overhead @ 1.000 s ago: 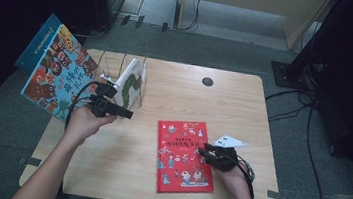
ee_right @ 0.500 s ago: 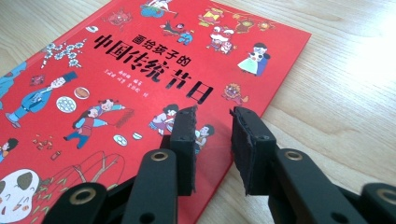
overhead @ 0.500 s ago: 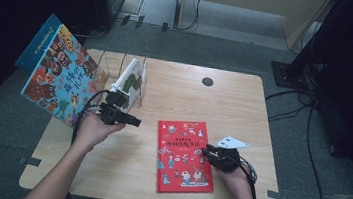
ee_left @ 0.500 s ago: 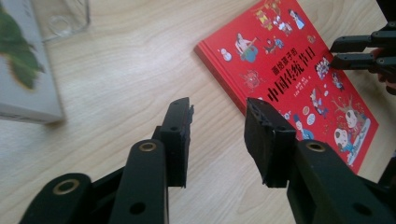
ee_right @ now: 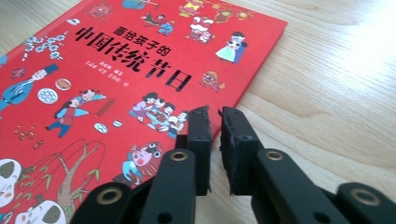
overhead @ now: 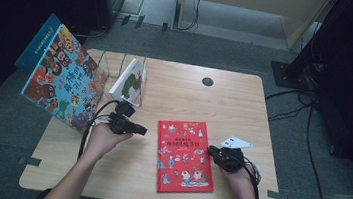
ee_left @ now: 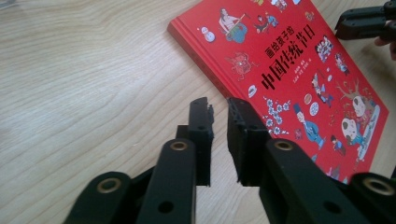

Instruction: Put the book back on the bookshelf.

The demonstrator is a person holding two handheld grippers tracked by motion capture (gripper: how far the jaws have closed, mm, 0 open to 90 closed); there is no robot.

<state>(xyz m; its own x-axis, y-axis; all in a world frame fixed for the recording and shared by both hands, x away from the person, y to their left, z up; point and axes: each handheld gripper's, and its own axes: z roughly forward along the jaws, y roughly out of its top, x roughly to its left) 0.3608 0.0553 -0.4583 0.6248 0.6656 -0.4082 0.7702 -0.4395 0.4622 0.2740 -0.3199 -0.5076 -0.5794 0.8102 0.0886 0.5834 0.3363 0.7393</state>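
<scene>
The red picture book [overhead: 184, 156] is lying flat on the wooden table [overhead: 244, 107], between the two grippers. The left gripper [overhead: 140, 129] is hovering just beside its left edge, and the right gripper [overhead: 210, 150] is sitting at its right edge. The high view is also showing a large colourful book [overhead: 61, 79] and a white one [overhead: 129, 80] leaning in a clear stand. Both gripper views are showing jaws that have just been closing, now nearly clenched, a narrow gap left, nothing between them.
</scene>
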